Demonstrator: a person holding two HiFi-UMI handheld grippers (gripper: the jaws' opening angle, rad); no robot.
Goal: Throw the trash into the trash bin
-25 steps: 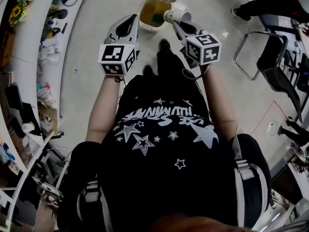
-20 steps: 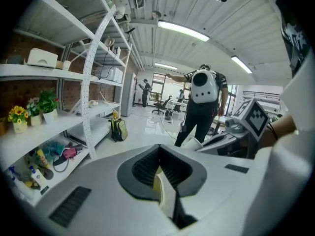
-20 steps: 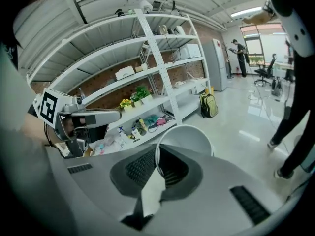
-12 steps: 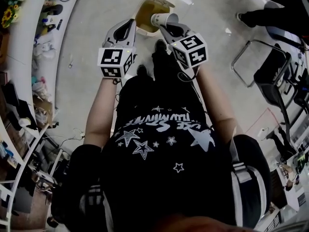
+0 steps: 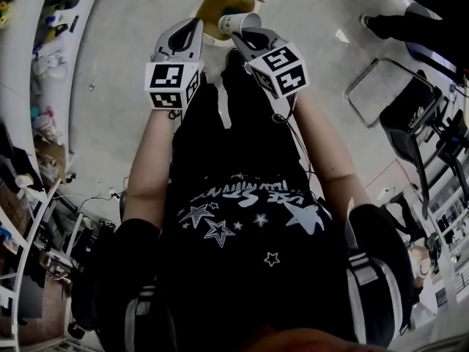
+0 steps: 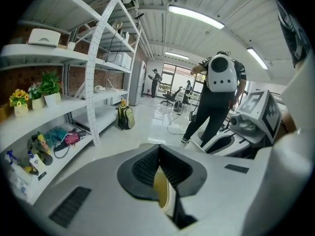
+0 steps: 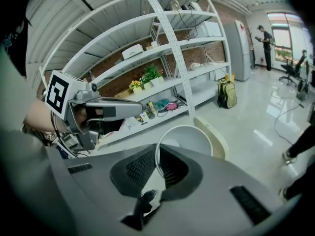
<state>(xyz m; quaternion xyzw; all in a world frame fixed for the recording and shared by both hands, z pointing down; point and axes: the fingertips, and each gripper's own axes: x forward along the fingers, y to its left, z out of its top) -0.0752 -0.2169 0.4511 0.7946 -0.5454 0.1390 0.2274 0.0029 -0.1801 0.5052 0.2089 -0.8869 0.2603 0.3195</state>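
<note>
Seen from above, a person in a black T-shirt printed with white stars stands on a pale floor with both arms stretched forward. The right gripper (image 5: 245, 37) is clenched on the rim of a white paper cup (image 5: 238, 23), which lies on its side with its mouth toward the person's left. The cup hangs over the near edge of an open trash bin with a yellow liner (image 5: 216, 2). In the right gripper view, the cup (image 7: 186, 139) sits between the dark ribbed pads. The left gripper (image 5: 192, 26) hovers just beside it, its jaws pressed together and empty. A metal-framed chair (image 5: 396, 94) stands well apart.
</note>
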